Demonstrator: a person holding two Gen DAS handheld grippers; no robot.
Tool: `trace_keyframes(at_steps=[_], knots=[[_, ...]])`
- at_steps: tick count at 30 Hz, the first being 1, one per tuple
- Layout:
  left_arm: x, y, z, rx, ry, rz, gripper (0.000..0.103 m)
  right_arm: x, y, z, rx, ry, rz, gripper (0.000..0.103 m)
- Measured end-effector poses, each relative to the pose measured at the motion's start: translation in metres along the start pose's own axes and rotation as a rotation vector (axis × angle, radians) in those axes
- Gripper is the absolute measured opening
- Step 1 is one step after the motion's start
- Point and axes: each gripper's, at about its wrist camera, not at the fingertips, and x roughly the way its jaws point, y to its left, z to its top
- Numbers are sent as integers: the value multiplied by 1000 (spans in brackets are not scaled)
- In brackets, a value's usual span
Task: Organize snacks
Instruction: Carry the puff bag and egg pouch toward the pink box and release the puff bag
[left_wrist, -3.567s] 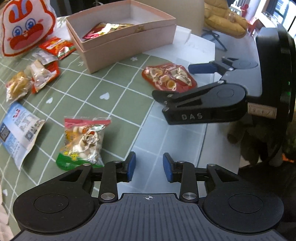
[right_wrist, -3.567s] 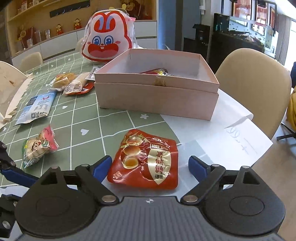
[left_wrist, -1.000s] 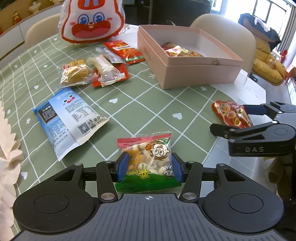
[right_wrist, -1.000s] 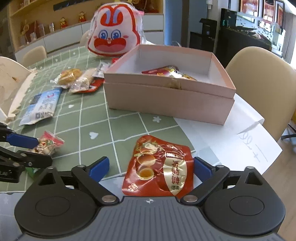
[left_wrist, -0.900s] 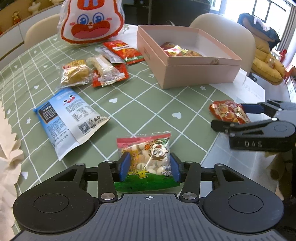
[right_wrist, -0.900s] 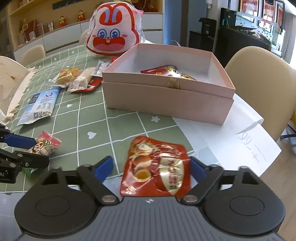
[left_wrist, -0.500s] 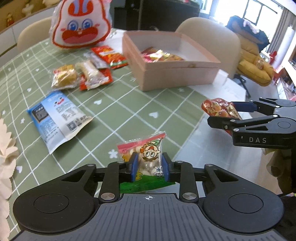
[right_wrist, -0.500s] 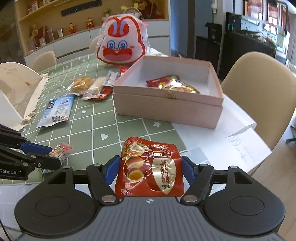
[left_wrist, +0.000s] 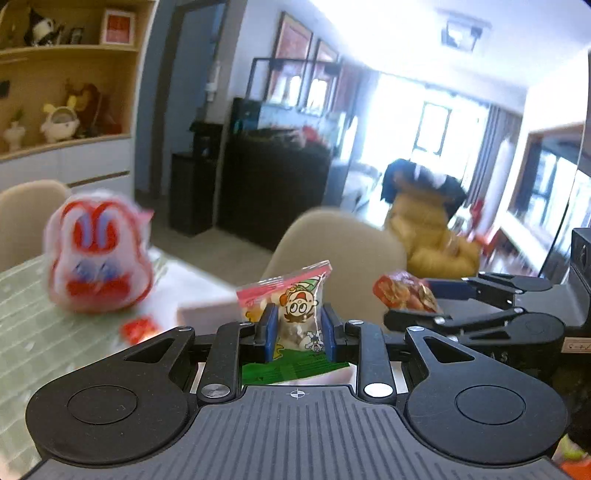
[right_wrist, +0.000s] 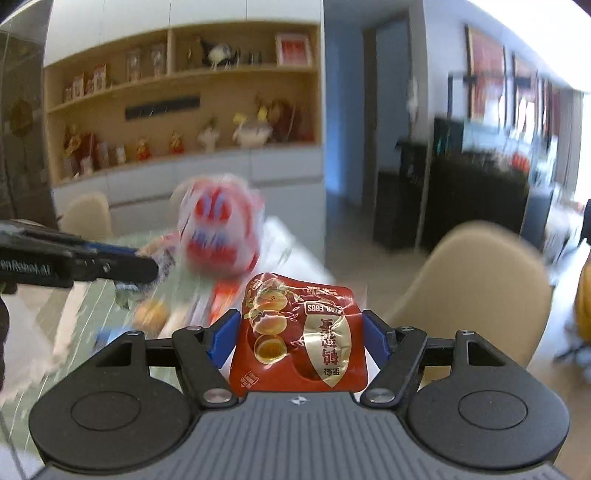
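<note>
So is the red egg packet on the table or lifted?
Lifted. The red egg packet stands pinched in the right gripper, with the chair and floor showing behind it; the left view shows it held in the air too.

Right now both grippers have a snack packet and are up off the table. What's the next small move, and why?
Probably tip both wrists back down to bring the pink box into view before carrying on. The left gripper is shut on the cartoon snack packet, the right gripper on the red egg packet, but both cameras point at the room, blurred, so the drop spot cannot be judged.
</note>
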Motion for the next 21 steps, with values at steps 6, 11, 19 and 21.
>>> trace_keyframes(at_steps=[6, 11, 19, 21], knots=[[119, 50, -5, -289, 176, -152, 30, 63, -24, 68, 18, 32, -81, 71], [163, 75, -55, -334, 245, -17, 29, 119, -24, 47, 51, 173, -81, 71], [96, 105, -74, -415, 149, 57, 29, 185, -12, -1, 83, 362, -50, 72], [77, 109, -87, -411, 177, 116, 29, 205, -6, -13, 78, 432, -19, 72]])
